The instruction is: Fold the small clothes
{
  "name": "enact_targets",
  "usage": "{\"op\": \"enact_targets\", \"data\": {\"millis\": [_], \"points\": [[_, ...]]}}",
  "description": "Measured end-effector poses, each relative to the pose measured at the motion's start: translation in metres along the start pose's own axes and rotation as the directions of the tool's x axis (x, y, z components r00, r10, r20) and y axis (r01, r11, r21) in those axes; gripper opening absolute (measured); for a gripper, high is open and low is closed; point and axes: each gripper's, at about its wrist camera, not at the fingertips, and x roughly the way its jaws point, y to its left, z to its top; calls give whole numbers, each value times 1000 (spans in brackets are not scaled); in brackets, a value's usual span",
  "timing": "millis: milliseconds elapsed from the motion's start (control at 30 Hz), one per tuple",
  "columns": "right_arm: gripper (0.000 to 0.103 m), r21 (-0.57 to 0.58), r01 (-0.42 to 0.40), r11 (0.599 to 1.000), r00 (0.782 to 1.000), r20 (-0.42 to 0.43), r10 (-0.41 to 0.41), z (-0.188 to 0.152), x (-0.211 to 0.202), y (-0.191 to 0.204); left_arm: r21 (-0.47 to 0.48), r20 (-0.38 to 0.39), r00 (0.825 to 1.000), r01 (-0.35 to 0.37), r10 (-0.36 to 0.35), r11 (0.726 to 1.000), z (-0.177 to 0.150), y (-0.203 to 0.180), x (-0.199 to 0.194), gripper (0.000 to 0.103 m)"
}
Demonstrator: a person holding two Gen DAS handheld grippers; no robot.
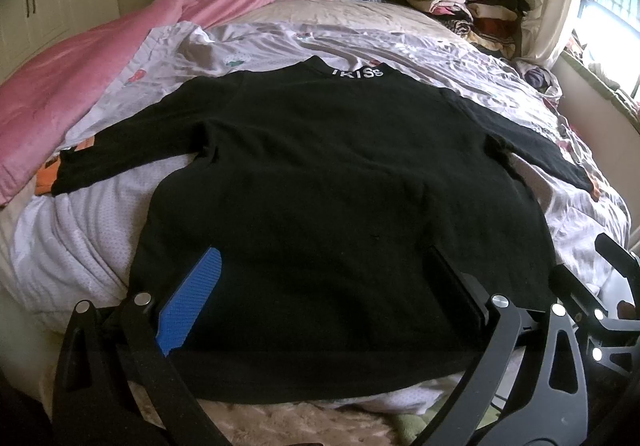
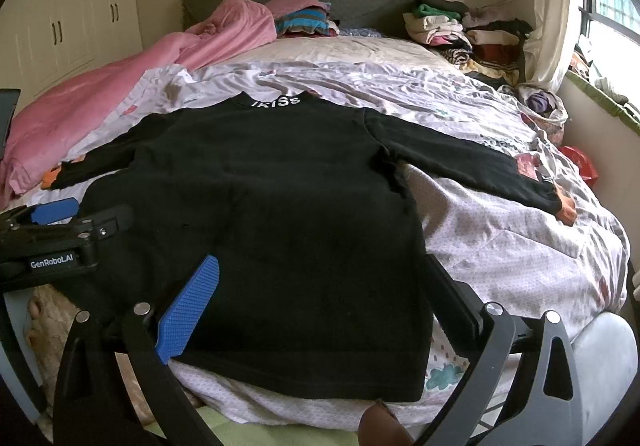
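1. The black long-sleeved top lies flat on the bed, collar away from the grippers, hem nearest them, both sleeves spread out to the sides. White lettering shows on the collar.

2. The left gripper hovers over the hem's left half with its jaws spread wide, holding nothing; the cloth lies between and beneath the fingers.

3. The right gripper is likewise wide open and empty, over the hem's right part, with the bottom right corner just beside its right finger.

4. The top's long axis runs straight away from both grippers, hem to collar. The 2 sleeves run crosswise to that.

5. Judgement: the right sleeve lies nearer the right gripper, the left sleeve nearer the left, so each side likely folds inward with its own hand.

6. Folded clothes are stacked by the headboard, well apart from the top; a pink blanket lies along the left.
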Motion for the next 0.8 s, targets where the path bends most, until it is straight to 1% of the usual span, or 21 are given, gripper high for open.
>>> {"op": "enact_targets", "data": {"millis": [333,800], "points": [[99,6,4,1000,1000,2,-4,1,-1,-3,3,-1,1000,-2,2,1000,4,6,-4,95],[99,5,8,1000,1000,-2,-8,2,2,-4,4,1,1000,1,-1,1000,3,3,-5,95]]}}
